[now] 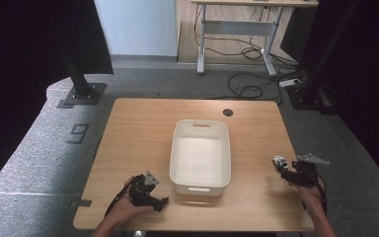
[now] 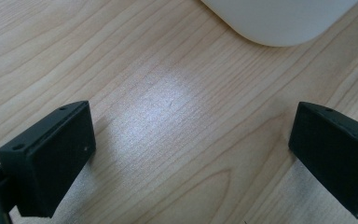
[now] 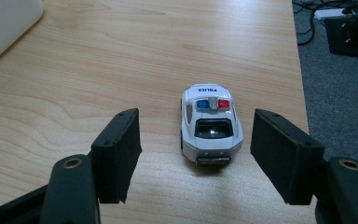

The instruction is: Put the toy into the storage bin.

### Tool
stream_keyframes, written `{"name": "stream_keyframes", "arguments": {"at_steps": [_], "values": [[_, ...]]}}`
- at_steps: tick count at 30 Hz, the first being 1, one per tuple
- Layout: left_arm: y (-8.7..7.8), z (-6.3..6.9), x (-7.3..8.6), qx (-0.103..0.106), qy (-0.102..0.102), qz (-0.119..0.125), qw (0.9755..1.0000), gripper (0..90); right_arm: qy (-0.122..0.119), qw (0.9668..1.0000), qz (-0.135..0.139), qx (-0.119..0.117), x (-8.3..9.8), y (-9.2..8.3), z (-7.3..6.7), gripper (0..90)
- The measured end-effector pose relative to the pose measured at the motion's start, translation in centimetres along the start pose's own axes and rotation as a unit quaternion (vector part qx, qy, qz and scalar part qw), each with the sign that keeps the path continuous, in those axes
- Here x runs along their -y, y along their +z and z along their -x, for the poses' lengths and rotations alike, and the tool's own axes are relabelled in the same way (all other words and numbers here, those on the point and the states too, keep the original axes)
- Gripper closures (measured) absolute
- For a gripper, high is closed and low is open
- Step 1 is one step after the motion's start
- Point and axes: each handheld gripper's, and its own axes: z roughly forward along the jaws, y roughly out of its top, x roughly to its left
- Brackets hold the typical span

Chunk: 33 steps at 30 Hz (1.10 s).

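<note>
**Toy Police Car Framed for Pickup, Bin Standing By**

While jaws stand apart on both tools, nothing is gripped at this moment.

**Right gripper** (image 3: 196,154): seen at lower right of the high view, near the right table edge. Positioned with the toy police car (image 3: 210,125) between the two black jaws, a clear gap on either side, no pad touching the body. Aligned along the car's length, rear bumper nearest the camera, so that closing would likely pinch the flat flanks rather than the sloped roof. Car resting on its wheels on the table (image 3: 98,70), upright, close to the right edge in the right gripper view.

**Left gripper** (image 2: 191,154): seen at lower left of the high view, held low over bare wood. Jaws wide apart with only tabletop between them. Judged to be parked clear of the working side, near the front left corner of the bin.

**White bin** (image 1: 200,185): centred in the high view, open side up, interior bare, well apart from the car. A rounded corner appears at the top of the left gripper view and another at upper left of the right gripper view. Placement between both hands suggests a drop target within reach of either one.

**Markings:**
- "POLICE" in dark capitals on the car roof, ahead of the red and blue light bar.
- A figure "9" on the grey floor (image 1: 39,148), left of the table in the high view.
- No brand legible on bin or grippers.
</note>
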Motion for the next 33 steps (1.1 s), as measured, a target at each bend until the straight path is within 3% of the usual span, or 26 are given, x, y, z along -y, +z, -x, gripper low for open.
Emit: {"name": "stream_keyframes", "arguments": {"at_steps": [33], "values": [[0.0, 0.0, 0.0, 0.0, 0.001, 0.001, 1.0, 0.7, -0.004, 0.9996, -0.023, 0.017, -0.8, 2.6, 0.4, 33.8]]}}
